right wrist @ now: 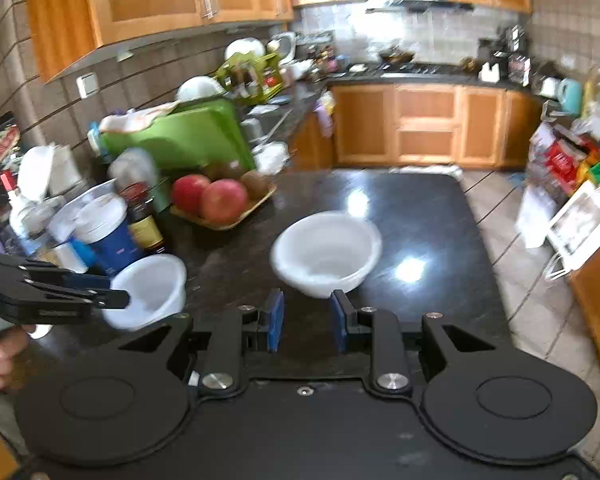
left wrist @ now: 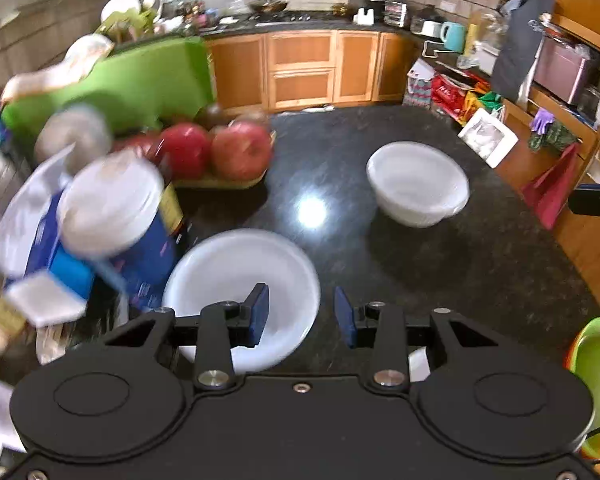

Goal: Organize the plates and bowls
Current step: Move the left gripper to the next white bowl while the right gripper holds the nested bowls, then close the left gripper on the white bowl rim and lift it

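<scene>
Toward the counter's middle, the far white bowl sits just ahead of the right claw, whose jaws stand apart, empty, while the left claw, also apart and empty, hangs over the near white bowl.

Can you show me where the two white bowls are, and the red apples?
Near white bowl point(left wrist: 236, 280): left wrist view, its inside.
Far white bowl point(right wrist: 326, 254): right wrist view, its inside.
Red apples point(right wrist: 223, 200): right wrist view, front apple's skin.

Black stone counter, white bowls, fruit tray
</scene>
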{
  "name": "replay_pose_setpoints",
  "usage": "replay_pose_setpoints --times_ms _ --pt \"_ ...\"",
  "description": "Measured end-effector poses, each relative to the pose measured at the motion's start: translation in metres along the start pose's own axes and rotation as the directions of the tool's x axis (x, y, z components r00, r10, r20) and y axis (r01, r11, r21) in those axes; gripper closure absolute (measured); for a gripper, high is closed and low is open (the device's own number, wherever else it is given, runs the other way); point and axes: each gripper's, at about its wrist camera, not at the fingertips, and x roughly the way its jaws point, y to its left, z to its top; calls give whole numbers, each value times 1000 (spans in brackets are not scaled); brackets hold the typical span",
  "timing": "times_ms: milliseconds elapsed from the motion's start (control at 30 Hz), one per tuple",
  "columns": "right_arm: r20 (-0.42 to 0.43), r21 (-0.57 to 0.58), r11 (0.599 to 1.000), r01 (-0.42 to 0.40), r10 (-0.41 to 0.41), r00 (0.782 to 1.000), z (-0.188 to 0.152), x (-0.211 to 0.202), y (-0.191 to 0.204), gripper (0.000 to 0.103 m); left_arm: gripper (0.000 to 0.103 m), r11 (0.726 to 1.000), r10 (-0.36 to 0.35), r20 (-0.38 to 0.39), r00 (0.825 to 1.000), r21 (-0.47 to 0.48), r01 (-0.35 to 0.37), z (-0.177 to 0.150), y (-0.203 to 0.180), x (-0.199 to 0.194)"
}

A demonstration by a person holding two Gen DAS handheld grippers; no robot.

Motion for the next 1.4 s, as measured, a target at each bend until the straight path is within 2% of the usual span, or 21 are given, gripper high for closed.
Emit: replay_pose_setpoints --times_ms 167,300,433,567,733,833,1033,1233,1333,1400 --pt "7 15 1000 26 -26 1000 18 21 -25 74 57 999 14 26 1000 48 -15 34 -21 18" --pt "-21 16 1000 15 -15 1000 27 53 -39 74 57 997 -4 -21 1000 75 6 56 -39 46" --pt "-63 13 1000 2 -1 998 32 90 -47 74 57 996 25 -71 997 84 -19 73 -54 80" --pt "-115 35 999 -6 10 993 37 129 -54 74 57 992 86 -99 991 105 -75 79 -61 108" --pt "-142 60 998 9 0 990 36 168 -60 74 57 996 65 -140 988 78 -54 86 -61 138" --pt "-150 57 998 16 -8 989 32 181 -61 74 57 997 45 -139 989 74 -35 89 -63 145" --pt "-166 50 998 25 -16 986 26 200 -56 75 57 995 59 -145 988 89 -47 95 -70 160" --pt "-171 37 999 30 -23 985 21 208 -52 84 55 992 65 -165 984 113 -47 92 -76 175" --pt "-166 24 999 34 -29 986 19 206 -50 87 60 992 53 -169 984 122 -33 89 -80 177" --pt "-162 21 999 30 -27 987 19 203 -49 89 72 992 34 -174 984 124 -12 88 -82 176"
